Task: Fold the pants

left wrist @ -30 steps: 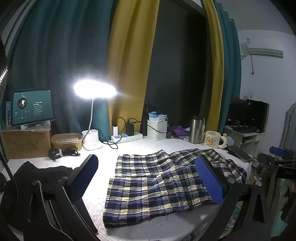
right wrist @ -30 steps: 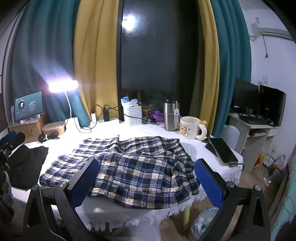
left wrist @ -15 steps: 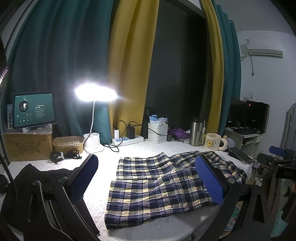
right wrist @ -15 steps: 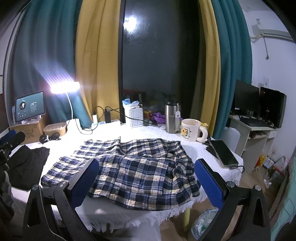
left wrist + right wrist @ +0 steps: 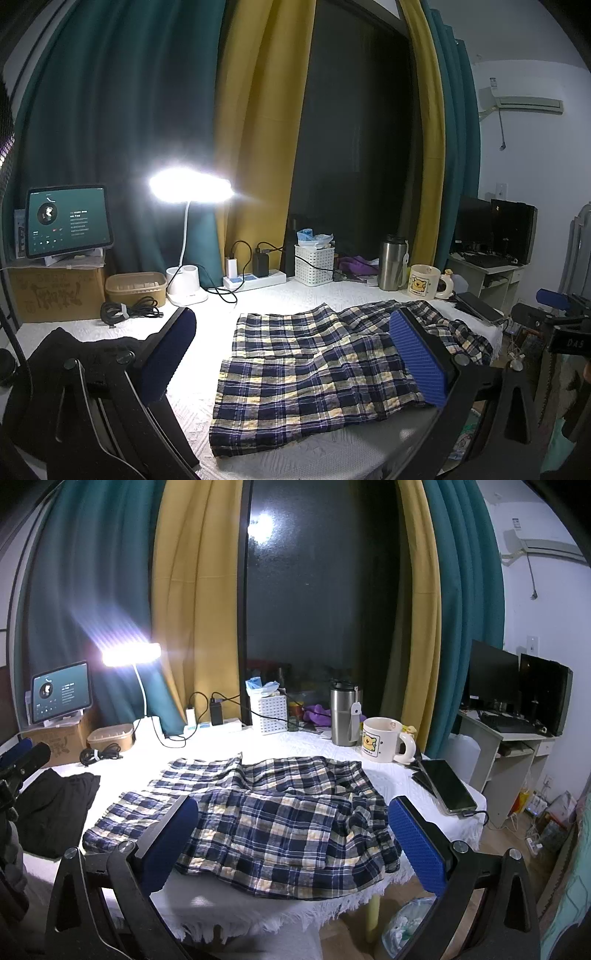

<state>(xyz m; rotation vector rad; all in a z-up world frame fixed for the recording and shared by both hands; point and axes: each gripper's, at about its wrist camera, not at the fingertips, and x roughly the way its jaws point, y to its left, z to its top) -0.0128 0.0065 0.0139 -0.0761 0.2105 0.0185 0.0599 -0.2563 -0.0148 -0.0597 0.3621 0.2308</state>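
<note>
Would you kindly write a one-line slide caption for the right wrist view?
Open right gripper hovers before plaid pants spread on a white-clothed table, beside a mug.

The right blue pad of the left tool (image 5: pixel 293 363) covers part of the plaid pants (image 5: pixel 314 373), hiding the cloth behind it near the waist end. In the right wrist view the left pad of the right tool (image 5: pixel 291 843) hides a strip of the pants (image 5: pixel 280 816). The black garment (image 5: pixel 85 354) is largely masked by the tool's frame. Text on the tablet (image 5: pixel 68 219) is too small to read. The lamp head (image 5: pixel 190 188) is blown out to glare. The surface's (image 5: pixel 391 779) near edge runs behind the tool frames.
</note>
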